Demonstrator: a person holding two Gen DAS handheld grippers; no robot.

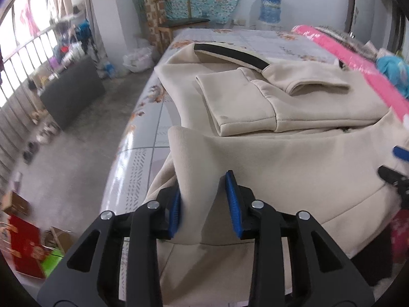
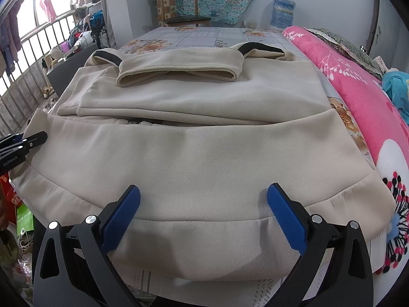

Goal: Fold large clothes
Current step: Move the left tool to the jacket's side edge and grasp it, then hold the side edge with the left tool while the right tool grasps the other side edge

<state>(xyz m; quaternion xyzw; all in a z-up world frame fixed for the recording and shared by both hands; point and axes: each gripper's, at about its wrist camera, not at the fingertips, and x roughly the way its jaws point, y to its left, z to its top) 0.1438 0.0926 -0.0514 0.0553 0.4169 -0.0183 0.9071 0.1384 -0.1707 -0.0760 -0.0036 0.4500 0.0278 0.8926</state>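
Observation:
A large beige sweatshirt point(image 2: 199, 153) with black trim lies on the bed, its sleeves folded across the middle and its lower part folded up. It also shows in the left wrist view point(image 1: 294, 158). My left gripper point(image 1: 204, 204) has its blue pads partly closed around a raised fold of the garment's left corner, with a gap still between pad and cloth on the right side. It also shows in the right wrist view point(image 2: 23, 143) at the garment's left edge. My right gripper point(image 2: 203, 217) is wide open above the ribbed hem, holding nothing. Its tip shows in the left wrist view point(image 1: 398, 163).
The bed has a floral grey sheet point(image 2: 204, 34). A pink blanket point(image 2: 358, 92) lies along its right side. A wooden chair point(image 2: 184, 7) and a water jug point(image 2: 282, 11) stand behind. The floor at left holds a dark box point(image 1: 71, 94) and clutter.

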